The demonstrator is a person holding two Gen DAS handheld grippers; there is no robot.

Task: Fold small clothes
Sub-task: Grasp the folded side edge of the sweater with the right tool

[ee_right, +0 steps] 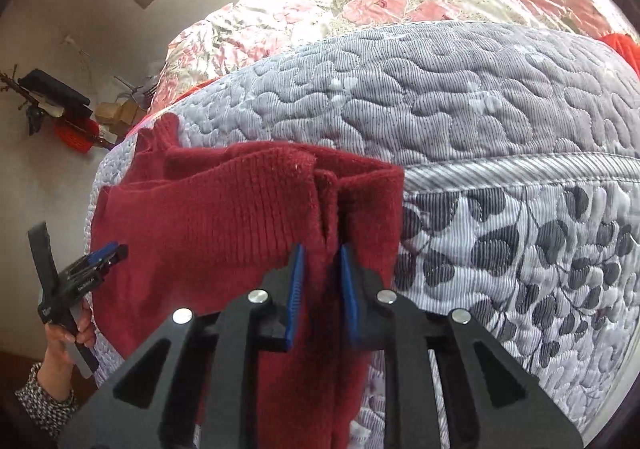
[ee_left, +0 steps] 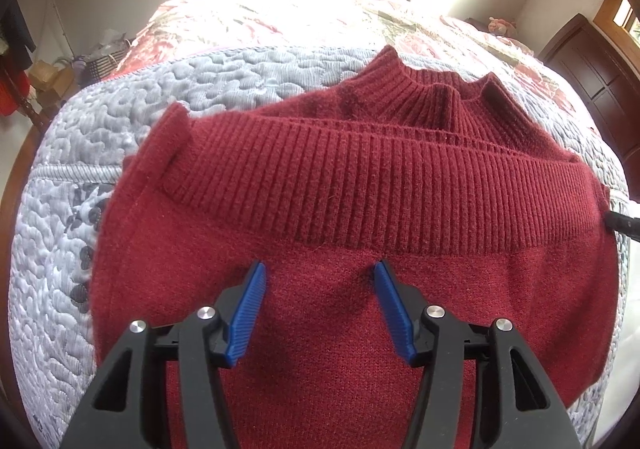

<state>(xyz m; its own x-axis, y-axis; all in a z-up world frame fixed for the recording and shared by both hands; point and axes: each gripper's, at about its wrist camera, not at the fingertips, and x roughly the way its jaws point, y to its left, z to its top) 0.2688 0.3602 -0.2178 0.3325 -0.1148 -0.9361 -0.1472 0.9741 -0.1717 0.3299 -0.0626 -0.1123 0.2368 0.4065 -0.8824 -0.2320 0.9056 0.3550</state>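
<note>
dark red knit: a sweater point(ee_left: 360, 177) is laid folded on the grey quilt point(ee_left: 120, 121) of a bed, near the bed's close edge.
left gripper: the left gripper point(ee_left: 320, 277) is held wide open above the plain part of the sweater. nothing is held between its blue pads point(ee_left: 250, 305). whether the tips touch the knit cannot be told.
right gripper: the right gripper point(ee_right: 322, 261) is almost closed on a bunched fold at the sweater's side edge. red knit is squeezed between its blue pads point(ee_right: 296, 289).
left gripper from the right wrist view: it point(ee_right: 108, 251) is seen at the sweater's other side, held by a hand point(ee_right: 64, 333) with a patterned sleeve point(ee_right: 44, 401).
which way the sweater points: the ribbed collar point(ee_left: 432, 89) is pointed away, toward the flowered blanket point(ee_left: 280, 17). a wide ribbed band point(ee_left: 400, 185) is laid across, from left to right, and the long side runs that way too.
edges: the folded left edge is bumped up by a small flap point(ee_left: 168, 145).
open room: bare quilt is seen to the left, to the right and past the collar.
</note>
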